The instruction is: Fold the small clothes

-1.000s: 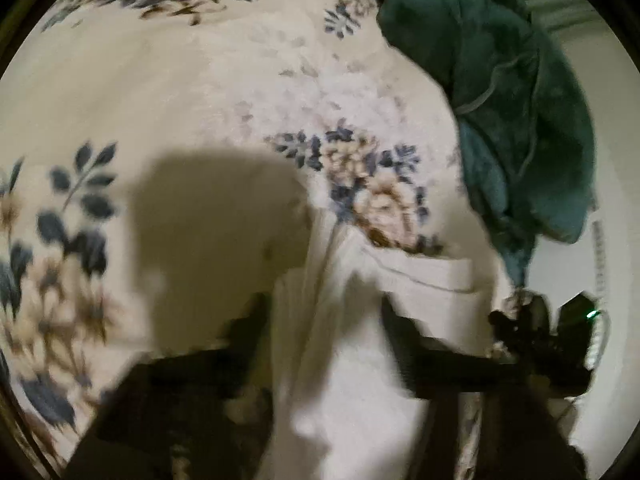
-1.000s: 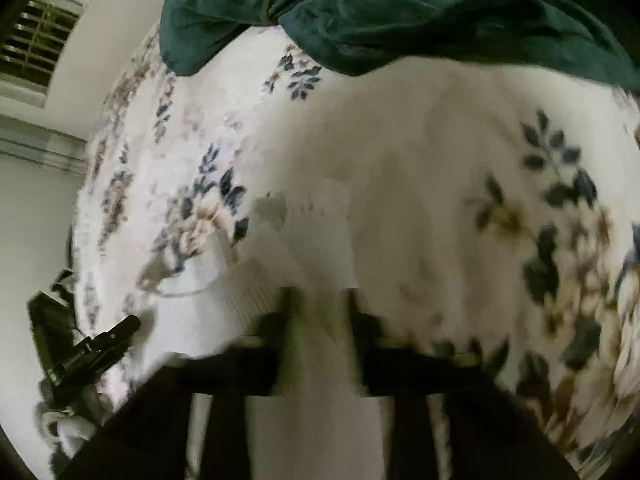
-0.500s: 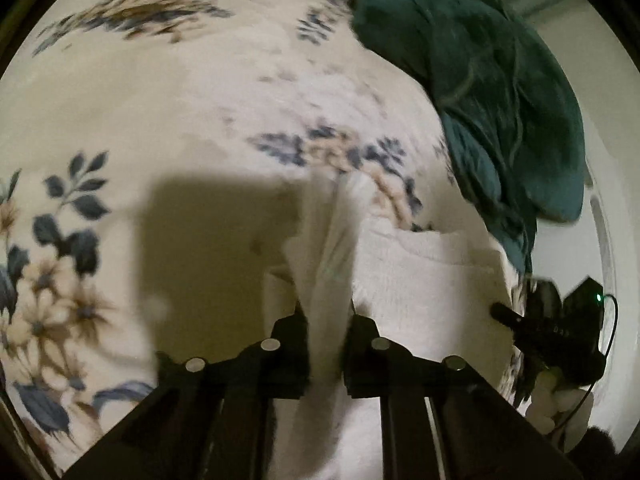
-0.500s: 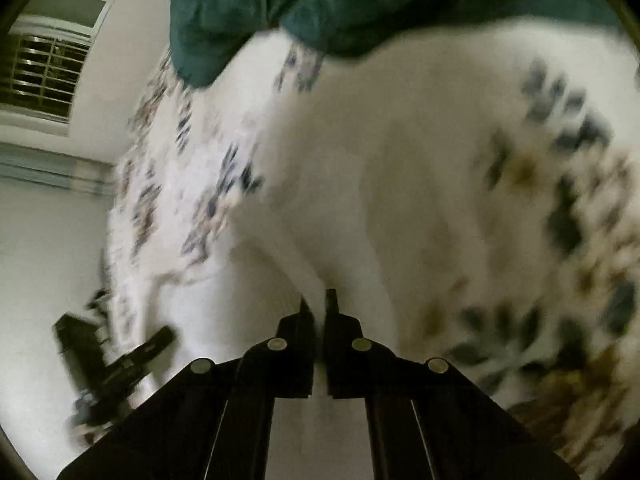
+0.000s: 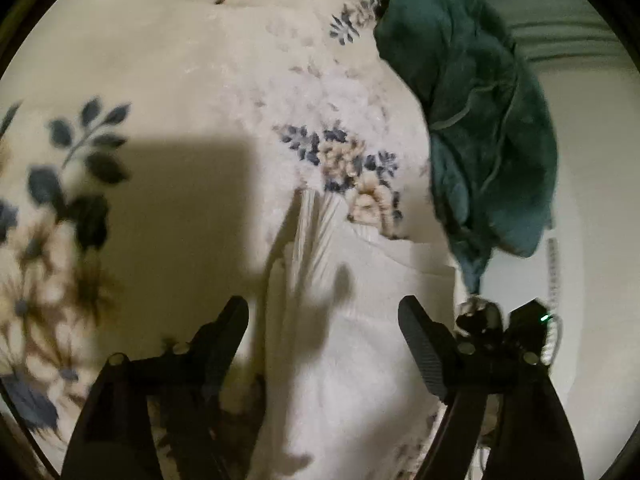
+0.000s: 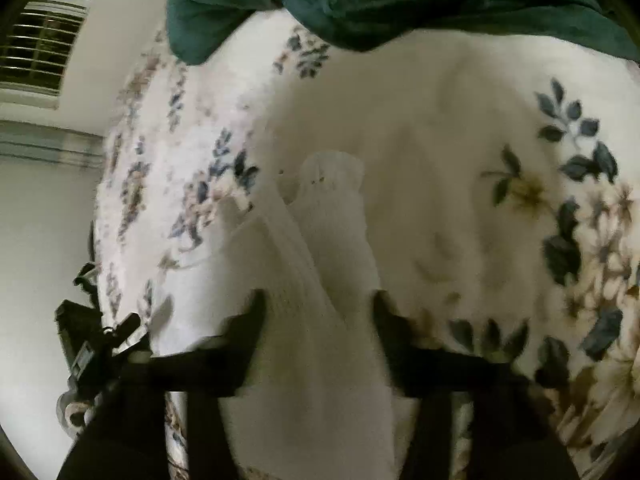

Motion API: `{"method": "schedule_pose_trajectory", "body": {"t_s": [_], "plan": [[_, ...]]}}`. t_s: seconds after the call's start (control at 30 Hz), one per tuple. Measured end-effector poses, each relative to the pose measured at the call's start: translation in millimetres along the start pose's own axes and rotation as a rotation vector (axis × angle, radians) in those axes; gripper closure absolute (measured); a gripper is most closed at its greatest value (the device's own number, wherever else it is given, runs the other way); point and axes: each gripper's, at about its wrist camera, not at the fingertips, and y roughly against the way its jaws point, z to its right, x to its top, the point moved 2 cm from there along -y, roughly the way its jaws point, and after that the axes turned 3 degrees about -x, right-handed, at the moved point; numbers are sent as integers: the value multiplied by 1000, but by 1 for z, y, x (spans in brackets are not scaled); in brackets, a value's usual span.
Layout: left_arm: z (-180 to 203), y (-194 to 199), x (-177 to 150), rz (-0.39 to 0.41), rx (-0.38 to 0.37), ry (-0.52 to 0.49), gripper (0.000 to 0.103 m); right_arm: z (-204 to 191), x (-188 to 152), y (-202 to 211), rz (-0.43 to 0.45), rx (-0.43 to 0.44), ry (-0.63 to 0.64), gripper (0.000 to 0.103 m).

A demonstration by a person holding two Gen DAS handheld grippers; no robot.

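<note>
A small white ribbed garment (image 5: 352,320) is seen lying on the bed (image 5: 180,92), which is covered by a cream floral blanket. In the left wrist view the garment runs from the 6 o'clock edge up to a narrow bunched ridge near the centre, with a flatter panel spread toward 3 o'clock. In the right wrist view the same white garment (image 6: 320,280) is shown with a rounded, doubled-over end pointing toward 12 o'clock.

The left tongs (image 5: 324,312) are spread wide, with the cloth lying between the two fingers and nothing pinched. The right tongs (image 6: 316,300) are likewise released, their fingers standing either side of the cloth; this view is blurred by motion. The right tongs are also glimpsed in the left view at about 4 o'clock.

A dark green garment (image 5: 480,120) is heaped at 2 o'clock in the left view, apart from the white piece, and fills the 12 o'clock edge of the right view. A window with blinds (image 6: 36,40) is seen at 10 o'clock.

The step in hand is judged to be a release between folds. Next, a fresh edge would need to be pinched and carried over, with the bunched ridge flattened first.
</note>
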Motion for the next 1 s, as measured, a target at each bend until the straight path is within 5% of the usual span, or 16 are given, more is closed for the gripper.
{"method": "schedule_pose_trajectory", "body": {"t_s": [0.13,0.3,0.53,0.57,0.6,0.67,0.7,1.0], "plan": [[-19,-19,-23,-80,-27,64,27,29,-21,-5,-77,98,-33,21],[-19,-58,-39,-182,-64,63,27,39,-47,-50,-199,247,-33,18],[-7,-66,-39,-135,-50,64,31,21,-52,-88,-260,339,-25,16],[0,-63,-41,-109,-34,38,51,17,-52,-90,-262,356,-25,19],[5,-64,-43,-98,-28,33,61,13,-53,-91,-261,361,-15,34],[11,-55,-44,-54,-24,32,69,7,-54,-93,-254,345,1,58],[16,-52,-45,-37,-23,29,70,6,-54,-91,-243,342,1,62],[54,-10,-33,39,-31,3,72,-36,-50,-58,-177,322,78,68]]}}
